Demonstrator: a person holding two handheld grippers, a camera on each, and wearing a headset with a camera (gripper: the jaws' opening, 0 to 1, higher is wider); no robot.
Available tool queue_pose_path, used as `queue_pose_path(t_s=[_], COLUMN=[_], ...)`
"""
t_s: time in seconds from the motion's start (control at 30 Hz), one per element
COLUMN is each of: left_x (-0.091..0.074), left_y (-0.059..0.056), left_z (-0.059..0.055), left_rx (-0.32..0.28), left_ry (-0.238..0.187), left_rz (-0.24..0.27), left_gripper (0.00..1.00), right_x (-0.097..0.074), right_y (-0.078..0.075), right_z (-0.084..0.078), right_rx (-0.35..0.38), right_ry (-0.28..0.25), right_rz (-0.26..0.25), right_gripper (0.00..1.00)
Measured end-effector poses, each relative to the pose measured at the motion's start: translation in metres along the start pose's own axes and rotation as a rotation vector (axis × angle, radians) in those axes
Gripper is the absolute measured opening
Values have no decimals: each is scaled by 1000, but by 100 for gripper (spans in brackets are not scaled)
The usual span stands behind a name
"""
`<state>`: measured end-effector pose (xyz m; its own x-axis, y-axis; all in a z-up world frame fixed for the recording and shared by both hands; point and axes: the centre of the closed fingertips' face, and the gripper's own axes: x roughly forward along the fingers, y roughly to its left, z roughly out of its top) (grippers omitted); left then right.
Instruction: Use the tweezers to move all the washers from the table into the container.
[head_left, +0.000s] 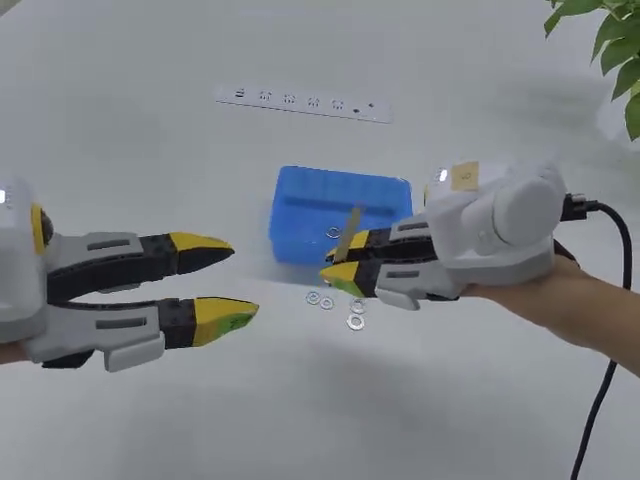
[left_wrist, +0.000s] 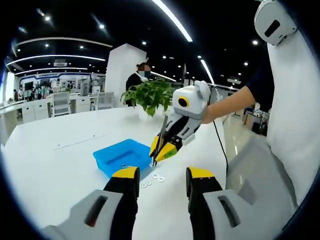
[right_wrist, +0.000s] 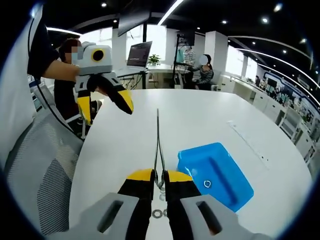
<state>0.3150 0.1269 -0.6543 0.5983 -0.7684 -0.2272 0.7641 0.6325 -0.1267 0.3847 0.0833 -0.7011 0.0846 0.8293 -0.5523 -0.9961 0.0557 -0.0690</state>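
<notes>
My right gripper (head_left: 338, 268) is clamped on the tweezers (head_left: 347, 232). In the head view the tweezers slant up across the near side of the blue container (head_left: 300, 200). One washer (head_left: 333, 233) lies inside the container. Four more washers (head_left: 327, 302) lie on the white table (head_left: 450, 400), just in front of the container, beneath my right gripper. My left gripper (head_left: 228, 280) hangs well off to the left, jaws apart, holding nothing.
</notes>
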Motion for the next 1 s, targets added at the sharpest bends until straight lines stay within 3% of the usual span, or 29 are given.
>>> queue_pose_path(t_s=[0.27,0.43,0.57,0.73,0.87,1.0], left_x=[-6,-8,-8,-11,-13,-15], left_y=[7,7,11,20,31,40], left_z=[-15,-10,-5,-2,-2,6], left_rx=[-21,-115,-112,-103,-93,-113], left_ry=[18,-22,-52,-77,-79,-128], left_rz=[50,57,83,122,183,226], left_gripper=[56,66,76,86,91,95], right_x=[-3,-1,4,18,29,35], right_y=[-33,-56,-73,-91,-96,-97], right_z=[12,12,8,-5,-19,-30], right_rx=[-30,-33,-31,-16,-22,-54], right_ry=[-8,-5,-10,-14,1,7], right_rz=[-33,-58,-63,-69,-55,-41], right_gripper=[9,9,9,9,9,9])
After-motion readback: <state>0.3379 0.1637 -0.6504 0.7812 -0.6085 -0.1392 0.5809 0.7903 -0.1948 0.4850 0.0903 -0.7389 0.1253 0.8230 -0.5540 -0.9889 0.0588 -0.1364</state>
